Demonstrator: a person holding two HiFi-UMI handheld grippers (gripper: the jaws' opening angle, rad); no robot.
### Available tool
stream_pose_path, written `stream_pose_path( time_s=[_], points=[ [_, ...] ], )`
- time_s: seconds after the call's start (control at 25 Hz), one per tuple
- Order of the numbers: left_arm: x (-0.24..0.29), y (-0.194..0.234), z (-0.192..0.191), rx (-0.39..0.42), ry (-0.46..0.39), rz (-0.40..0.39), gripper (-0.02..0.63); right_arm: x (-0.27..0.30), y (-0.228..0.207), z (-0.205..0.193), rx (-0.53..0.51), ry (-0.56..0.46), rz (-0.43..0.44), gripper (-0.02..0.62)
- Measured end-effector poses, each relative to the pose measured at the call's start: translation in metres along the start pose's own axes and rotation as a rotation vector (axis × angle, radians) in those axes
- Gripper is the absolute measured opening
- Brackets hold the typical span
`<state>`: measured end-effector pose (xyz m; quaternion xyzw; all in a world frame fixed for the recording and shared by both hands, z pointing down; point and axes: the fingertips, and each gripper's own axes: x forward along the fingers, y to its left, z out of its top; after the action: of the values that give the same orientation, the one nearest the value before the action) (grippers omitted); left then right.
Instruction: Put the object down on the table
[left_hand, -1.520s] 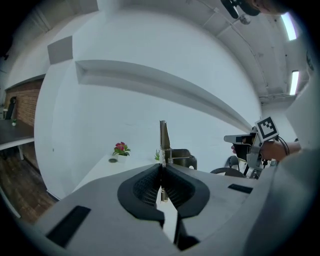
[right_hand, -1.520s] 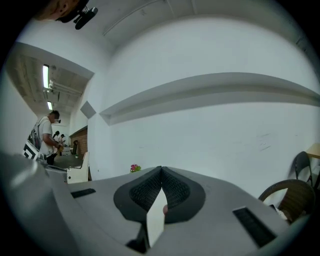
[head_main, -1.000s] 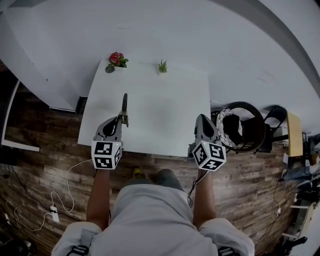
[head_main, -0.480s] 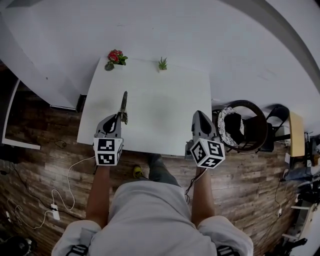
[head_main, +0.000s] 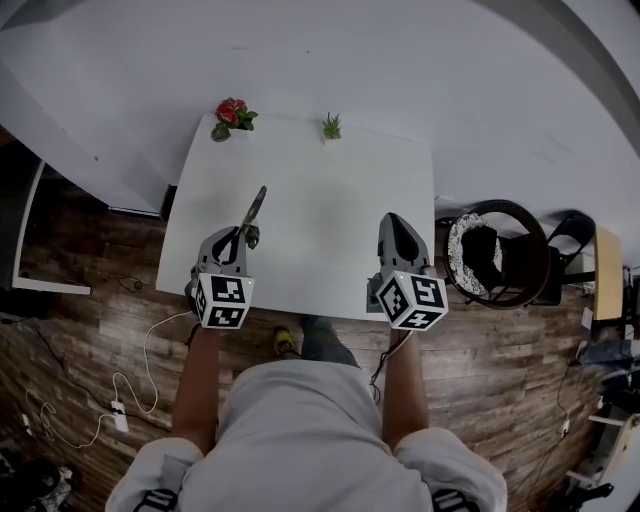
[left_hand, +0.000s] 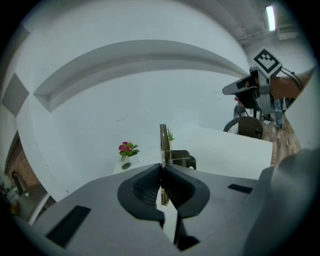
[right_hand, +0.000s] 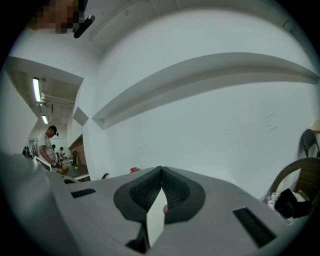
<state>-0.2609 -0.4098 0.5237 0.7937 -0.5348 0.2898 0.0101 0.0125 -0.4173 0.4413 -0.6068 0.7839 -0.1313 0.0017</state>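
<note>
My left gripper (head_main: 243, 236) is shut on the near end of a slim dark tool (head_main: 256, 207), which sticks out forward over the left part of the white table (head_main: 340, 190), its tip leaning a little right. In the left gripper view the tool (left_hand: 163, 139) stands edge-on as a thin blade rising from the closed pads (left_hand: 150, 186), with a dark bracket beside it. My right gripper (head_main: 392, 222) hovers over the table's near right edge. Seen in its own view, the right gripper (right_hand: 161, 173) is shut with nothing between its pads.
A red flower pot (head_main: 231, 115) and a small green plant (head_main: 331, 126) stand at the table's far edge by the white wall. A dark round chair (head_main: 500, 255) sits right of the table. Cables lie on the wooden floor at left. People stand far off (right_hand: 50, 145).
The tool's tip has swung slightly to the right in the left gripper. Both grippers have edged a little forward over the table. The jaws stay shut.
</note>
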Motion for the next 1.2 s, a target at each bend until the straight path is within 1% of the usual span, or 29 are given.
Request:
stream_pose_path(
  time_s=[0.12,0.32,0.44,0.64,0.8,0.84,1.0,1.2],
  points=[
    [0.013,-0.006,-0.006,0.086,0.038,-0.001,0.020,0.009,-0.006,-0.001,0.005,0.000,0.008,0.009],
    [0.038,-0.016,-0.013,0.163,0.089,-0.021,0.020,0.025,-0.015,-0.003,0.002,0.007,0.018,0.009],
    [0.051,-0.019,-0.014,0.227,0.116,-0.022,0.020,0.032,-0.019,-0.004,0.004,0.014,0.025,0.009],
    [0.069,-0.025,-0.020,0.382,0.166,-0.021,0.020,0.041,-0.025,-0.007,-0.003,0.020,0.038,0.009],
    [0.083,-0.035,-0.029,0.503,0.207,-0.035,0.020,0.046,-0.031,-0.012,-0.006,0.040,0.048,0.009],
    [0.087,-0.037,-0.031,0.522,0.217,-0.044,0.020,0.047,-0.033,-0.014,-0.007,0.045,0.048,0.009],
    [0.100,-0.046,-0.043,0.553,0.254,-0.074,0.020,0.052,-0.038,-0.017,-0.005,0.056,0.047,0.009],
    [0.114,-0.055,-0.059,0.620,0.306,-0.105,0.020,0.057,-0.047,-0.021,-0.006,0.069,0.044,0.009]
  ],
)
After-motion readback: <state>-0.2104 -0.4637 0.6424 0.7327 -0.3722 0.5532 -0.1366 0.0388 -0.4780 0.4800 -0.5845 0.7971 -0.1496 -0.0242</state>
